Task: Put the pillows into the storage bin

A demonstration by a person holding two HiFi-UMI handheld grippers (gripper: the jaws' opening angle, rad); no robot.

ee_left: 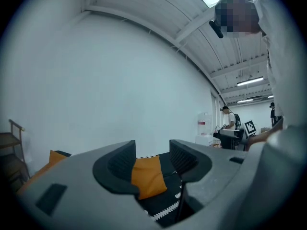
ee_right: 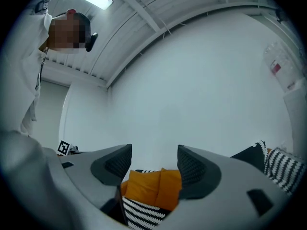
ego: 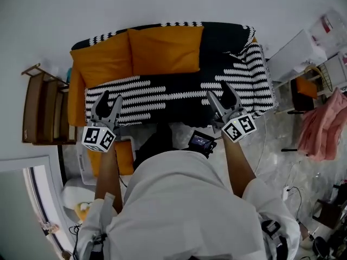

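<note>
Two orange pillows lean on the back of a sofa (ego: 179, 93) covered in a black-and-white striped throw: the right pillow (ego: 165, 50) and the left pillow (ego: 103, 59). My left gripper (ego: 110, 103) hovers over the sofa's front left, open and empty. My right gripper (ego: 220, 97) is over the front right, also open and empty. In the left gripper view one orange pillow (ee_left: 148, 176) shows between the open jaws of the left gripper (ee_left: 152, 159). The right gripper (ee_right: 154, 164) frames both pillows (ee_right: 153, 188). A clear storage bin (ego: 82, 167) on the floor at lower left holds an orange pillow (ego: 124, 156).
A wooden shelf (ego: 40, 110) stands left of the sofa. White furniture (ego: 298, 53) and a pink cloth (ego: 325, 126) are at the right. A black device (ego: 201, 141) hangs at the person's chest. People stand at a desk far off (ee_left: 230, 121).
</note>
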